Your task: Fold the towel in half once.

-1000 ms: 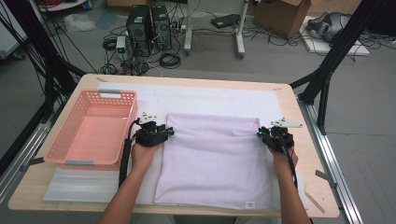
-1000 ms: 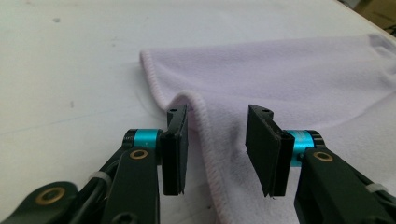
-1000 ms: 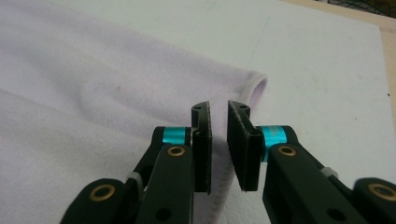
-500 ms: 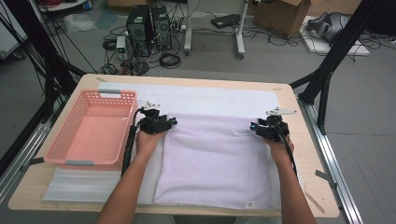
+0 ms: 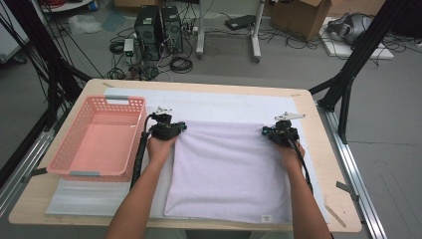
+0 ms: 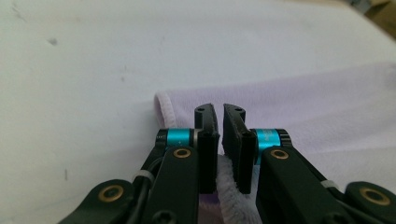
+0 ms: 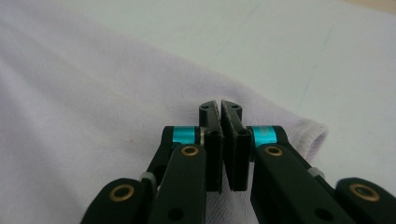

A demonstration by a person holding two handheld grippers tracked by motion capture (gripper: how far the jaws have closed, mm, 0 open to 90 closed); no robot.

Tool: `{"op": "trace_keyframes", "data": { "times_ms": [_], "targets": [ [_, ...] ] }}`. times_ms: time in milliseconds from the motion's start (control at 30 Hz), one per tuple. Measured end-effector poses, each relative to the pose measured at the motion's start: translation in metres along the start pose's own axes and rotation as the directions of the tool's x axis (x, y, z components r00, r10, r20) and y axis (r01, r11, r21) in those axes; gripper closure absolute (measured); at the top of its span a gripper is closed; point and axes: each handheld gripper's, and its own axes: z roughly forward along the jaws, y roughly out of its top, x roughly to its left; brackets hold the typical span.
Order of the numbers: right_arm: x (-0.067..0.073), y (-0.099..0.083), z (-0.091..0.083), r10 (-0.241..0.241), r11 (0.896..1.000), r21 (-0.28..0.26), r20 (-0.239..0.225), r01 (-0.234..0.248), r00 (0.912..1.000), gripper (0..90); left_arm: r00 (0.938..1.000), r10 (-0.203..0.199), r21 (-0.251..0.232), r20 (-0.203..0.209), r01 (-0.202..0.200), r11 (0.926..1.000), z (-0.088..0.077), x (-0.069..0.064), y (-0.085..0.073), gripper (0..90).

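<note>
Each gripper has just closed on a far corner of the towel (image 5: 229, 169), left gripper (image 5: 175, 128) and right gripper (image 5: 272, 133) both pinching cloth, the rest lying flat on the worktop (image 5: 318, 149) behind them, toward the person.

A wooden table (image 5: 328, 164) carries everything. A white mat (image 5: 224, 104) covers most of its top. On the mat lie a lilac towel (image 5: 229, 174), spread flat in the middle, and a pink plastic basket (image 5: 99, 137) at the left side.
</note>
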Motion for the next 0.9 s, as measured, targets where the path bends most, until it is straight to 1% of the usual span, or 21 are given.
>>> {"op": "trace_keyframes", "data": {
  "times_ms": [33,100,133,167,200,233,267,300,367,433,500,533,567,600,633,667,700,767,800,867,900],
  "targets": [
    [-0.001,0.000,0.000,0.013,1.000,-0.017,0.012,-0.013,0.9998,88.0,1.0000,0.003,-0.014,-0.005,-0.003,0.9999,0.000,0.000,0.001,83.4],
    [-0.001,0.000,0.003,0.010,0.999,-0.040,0.041,-0.008,0.9991,88.2,0.9998,0.001,-0.045,-0.021,-0.002,0.9990,0.001,0.000,0.001,82.8],
    [-0.001,0.002,0.004,0.008,0.999,-0.050,0.056,-0.006,0.9984,88.2,0.9993,0.007,-0.059,-0.037,-0.009,0.9982,0.002,0.000,0.000,82.7],
    [0.000,0.003,0.005,0.009,0.998,-0.065,0.076,-0.004,0.9970,88.2,0.9981,0.026,-0.075,-0.055,-0.030,0.9967,0.004,0.001,-0.001,82.4],
    [0.001,0.005,0.006,0.012,0.995,-0.095,0.099,-0.003,0.9950,88.2,0.9975,0.029,-0.081,-0.065,-0.034,0.9961,0.006,0.001,-0.002,81.0],
    [0.002,0.006,0.007,0.009,0.995,-0.096,0.113,0.002,0.9935,88.1,0.9962,0.038,-0.082,-0.079,-0.044,0.9957,0.008,0.001,-0.003,77.3],
    [0.002,0.007,0.010,-0.005,0.997,-0.078,0.128,0.016,0.9918,87.4,0.9943,0.045,-0.077,-0.096,-0.053,0.9956,0.009,0.002,-0.004,70.4],
    [0.002,0.008,0.013,-0.016,0.998,-0.053,0.137,0.024,0.9905,84.6,0.9948,0.035,-0.073,-0.096,-0.042,0.9965,0.009,0.004,-0.004,65.0],
    [0.001,0.009,0.012,0.002,0.998,-0.063,0.153,0.008,0.9882,69.7,0.9941,0.026,-0.071,-0.106,-0.034,0.9969,0.007,0.007,-0.003,56.1],
    [-0.006,0.010,0.003,0.064,0.992,-0.116,0.181,-0.044,0.9814,67.1,0.9929,0.022,-0.068,-0.117,-0.030,0.9972,0.005,0.011,-0.002,52.9],
    [-0.015,0.010,-0.006,0.110,0.986,-0.147,0.188,-0.082,0.9760,67.1,0.9955,-0.008,-0.055,-0.095,0.003,0.9985,0.006,0.014,-0.003,52.5],
    [-0.019,0.010,-0.009,0.122,0.984,-0.148,0.191,-0.095,0.9740,67.1,0.9960,-0.011,-0.037,-0.089,0.008,0.9993,0.007,0.015,-0.004,52.4],
    [-0.023,0.009,-0.009,0.127,0.986,-0.127,0.187,-0.104,0.9741,65.9,0.9962,-0.006,-0.036,-0.087,0.003,0.9993,0.007,0.014,-0.004,52.3],
    [-0.026,0.007,-0.007,0.133,0.989,-0.085,0.181,-0.119,0.9745,62.1,0.9971,-0.005,-0.027,-0.076,0.003,0.9996,0.008,0.014,-0.004,52.4],
    [-0.030,0.004,-0.003,0.140,0.990,-0.033,0.162,-0.136,0.9768,59.2,0.9982,-0.006,0.015,-0.059,0.007,0.9999,0.010,0.013,-0.003,51.9],
    [-0.031,0.001,0.000,0.148,0.989,0.000,0.146,-0.149,0.9782,56.9,0.9989,-0.007,0.047,-0.045,0.009,0.9989,0.012,0.011,-0.003,50.1],
    [-0.032,-0.002,0.002,0.165,0.985,0.026,0.130,-0.170,0.9776,54.2,0.9991,0.001,0.055,-0.043,0.001,0.9985,0.013,0.009,-0.004,50.1],
    [-0.031,-0.006,0.002,0.180,0.983,0.019,0.102,-0.183,0.9783,54.0,0.9993,0.020,0.059,-0.032,-0.018,0.9981,0.012,0.006,-0.004,50.1],
    [-0.029,-0.007,0.000,0.168,0.985,0.020,0.092,-0.171,0.9814,54.0,0.9993,0.020,0.062,-0.032,-0.018,0.9979,0.012,0.005,-0.004,49.9],
    [-0.027,-0.008,-0.006,0.146,0.989,0.026,0.088,-0.149,0.9854,53.1,0.9998,-0.018,0.075,-0.013,0.019,0.9970,0.007,0.006,-0.003,47.7],
    [-0.028,-0.008,-0.012,0.148,0.988,0.029,0.082,-0.151,0.9856,51.9,0.9998,-0.019,0.069,-0.002,0.019,0.9974,0.004,0.005,-0.003,46.4]
  ]
}}
